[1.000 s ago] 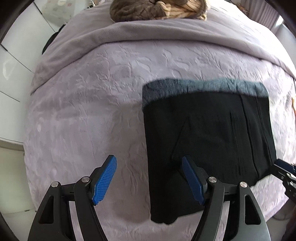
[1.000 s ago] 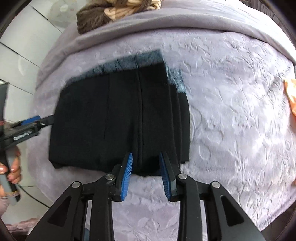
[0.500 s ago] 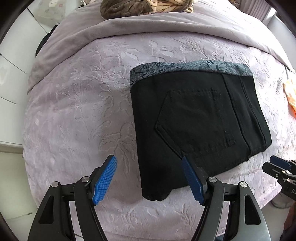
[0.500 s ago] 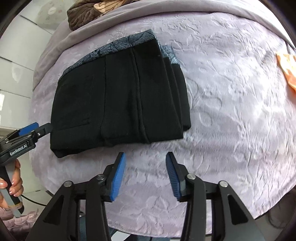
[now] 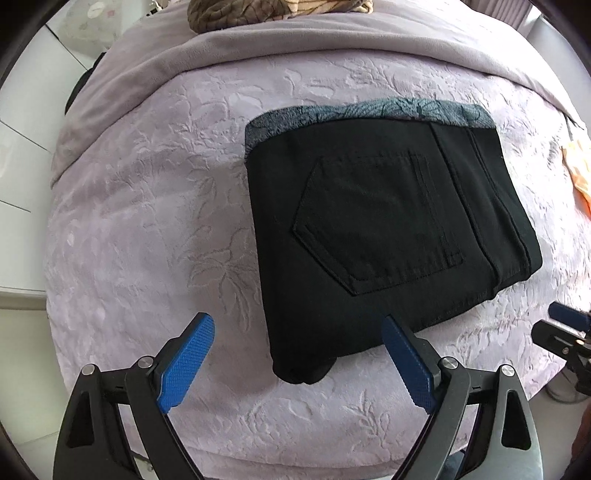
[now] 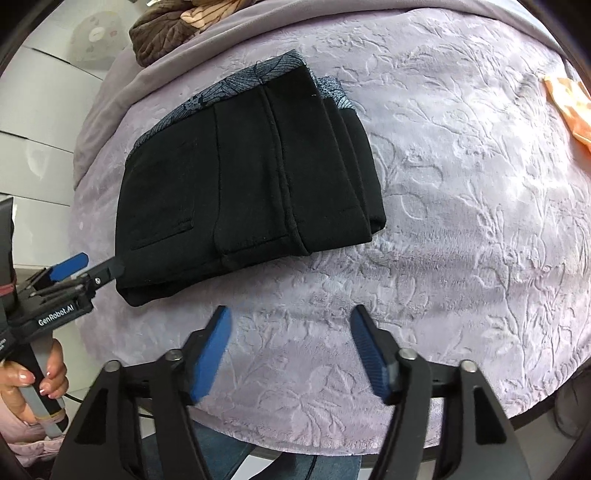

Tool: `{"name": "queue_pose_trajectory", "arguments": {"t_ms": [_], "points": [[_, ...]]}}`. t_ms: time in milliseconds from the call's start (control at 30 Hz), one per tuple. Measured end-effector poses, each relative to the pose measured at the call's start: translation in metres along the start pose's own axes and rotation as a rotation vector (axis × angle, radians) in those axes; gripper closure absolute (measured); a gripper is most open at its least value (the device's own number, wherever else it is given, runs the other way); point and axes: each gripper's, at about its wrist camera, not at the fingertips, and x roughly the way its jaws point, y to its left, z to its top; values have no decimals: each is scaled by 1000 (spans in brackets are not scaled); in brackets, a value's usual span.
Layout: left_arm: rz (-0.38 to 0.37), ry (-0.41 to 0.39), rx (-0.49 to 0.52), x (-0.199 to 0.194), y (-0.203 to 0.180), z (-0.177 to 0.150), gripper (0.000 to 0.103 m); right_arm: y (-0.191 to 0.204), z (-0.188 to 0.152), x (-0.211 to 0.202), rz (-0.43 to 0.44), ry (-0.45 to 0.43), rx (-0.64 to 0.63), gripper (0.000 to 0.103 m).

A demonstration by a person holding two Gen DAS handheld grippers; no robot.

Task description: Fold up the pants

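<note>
Left wrist view: on a bed with a lilac embossed blanket (image 5: 147,221), the folded black pants (image 5: 376,236) lie flat beyond the left gripper (image 5: 295,358), jaws wide apart and empty. Right wrist view: the pants (image 6: 240,184) lie up-left of the right gripper (image 6: 290,345), jaws likewise spread, holding nothing.

A lilac embossed bedspread (image 5: 155,229) covers the bed. A brown-and-tan crumpled garment (image 6: 166,33) lies at the far edge; an orange cloth (image 6: 569,107) lies far right.

Lilac bed (image 5: 147,206) bears folded pants (image 5: 369,236).
</note>
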Motion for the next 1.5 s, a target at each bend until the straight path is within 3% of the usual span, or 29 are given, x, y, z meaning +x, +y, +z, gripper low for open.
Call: {"name": "queue_pose_trajectory", "arguments": {"t_ms": [67,567,667,1200,1500], "points": [[-11,4,0,0,0,-1,10,2,2,-3,-6,-16,-13,21],[-40,75,-126,12,21,-3,10,-11,7,-8,8,-21,-10,20],[-68,94,-127,16,24,-3,10,-13,7,-4,11,-17,-3,20],[-58,93,-118,24,25,14,10,-58,23,-15,10,-34,103,20],[-43,85,-134,25,27,22,10,-64,32,-12,9,-16,101,20]]}}
